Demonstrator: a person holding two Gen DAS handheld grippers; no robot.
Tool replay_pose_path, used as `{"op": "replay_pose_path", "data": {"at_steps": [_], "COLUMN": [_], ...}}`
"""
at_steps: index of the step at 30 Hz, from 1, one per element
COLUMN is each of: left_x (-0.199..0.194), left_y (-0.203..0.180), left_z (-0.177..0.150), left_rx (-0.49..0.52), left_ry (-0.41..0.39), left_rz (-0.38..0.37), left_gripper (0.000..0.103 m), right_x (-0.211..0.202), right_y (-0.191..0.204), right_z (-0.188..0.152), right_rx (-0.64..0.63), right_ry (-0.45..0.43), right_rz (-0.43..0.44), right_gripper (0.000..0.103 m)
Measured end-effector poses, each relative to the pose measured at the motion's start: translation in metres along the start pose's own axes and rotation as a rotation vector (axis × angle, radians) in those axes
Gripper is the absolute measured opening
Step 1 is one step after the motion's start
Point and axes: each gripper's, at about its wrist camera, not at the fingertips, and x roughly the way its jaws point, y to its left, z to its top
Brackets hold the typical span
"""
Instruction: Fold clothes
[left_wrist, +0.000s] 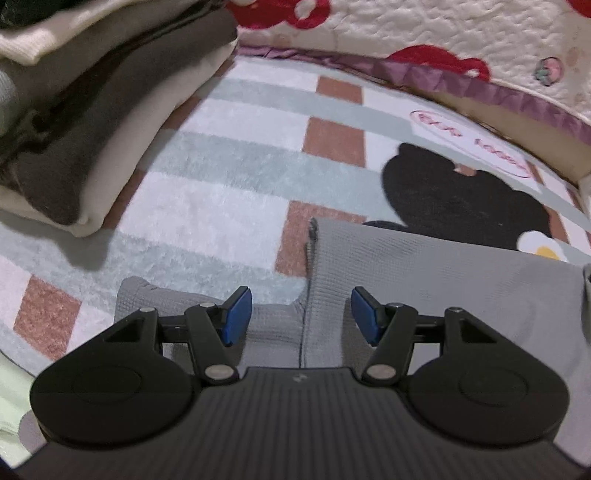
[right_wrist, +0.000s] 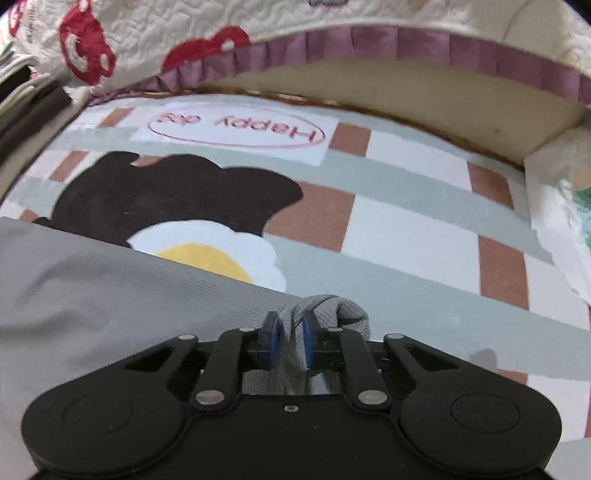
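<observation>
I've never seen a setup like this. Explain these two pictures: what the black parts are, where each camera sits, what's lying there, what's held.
No robot here: a person holds a two-fingered tool in each hand, with a camera on each looking along its fingers. In the left view the left tool stands open above a grey garment, gripping nothing. In the right view the right tool has pinched a bunched corner of that garment. It lies on a checked rug. A stack of folded clothes sits at upper left of the left view.
</observation>
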Motion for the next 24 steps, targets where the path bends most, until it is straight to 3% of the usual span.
{"op": "replay_pose_path", "data": {"at_steps": [3, 5, 6, 8, 14, 16, 19, 20, 24], "left_x": [0.005, 0.007, 0.008, 0.009, 0.018, 0.018, 0.016, 0.017, 0.015], "left_y": [-0.006, -0.011, -0.013, -0.014, -0.009, -0.008, -0.01, -0.01, -0.003], "left_z": [0.001, 0.002, 0.002, 0.001, -0.004, -0.007, -0.008, -0.007, -0.008], "left_rx": [0.019, 0.044, 0.05, 0.055, 0.035, 0.034, 0.05, 0.05, -0.004], "left_ry": [0.001, -0.002, -0.004, -0.006, 0.022, 0.017, 0.019, 0.019, -0.011], "left_rz": [-0.002, 0.007, 0.01, 0.018, 0.048, 0.062, 0.083, 0.085, 0.035], "left_gripper": [0.059, 0.059, 0.059, 0.059, 0.059, 0.059, 0.059, 0.059, 0.06], "right_x": [0.012, 0.017, 0.018, 0.016, -0.032, -0.032, -0.026, -0.025, -0.021], "right_y": [-0.001, -0.004, -0.006, -0.013, -0.091, -0.105, -0.097, -0.099, -0.118], "right_z": [0.001, 0.0, -0.001, -0.004, -0.03, -0.039, -0.038, -0.039, -0.045], "right_rx": [0.03, 0.053, 0.064, 0.098, 0.519, 0.562, 0.417, 0.41, 0.573], "right_ry": [0.028, 0.032, 0.031, 0.003, -0.291, -0.262, -0.151, -0.141, -0.133], "right_rz": [0.002, 0.011, 0.02, 0.043, 0.354, 0.305, 0.04, 0.042, 0.272], "right_gripper": [0.019, 0.034, 0.034, 0.006, 0.005, 0.005, 0.003, 0.003, 0.01]}}
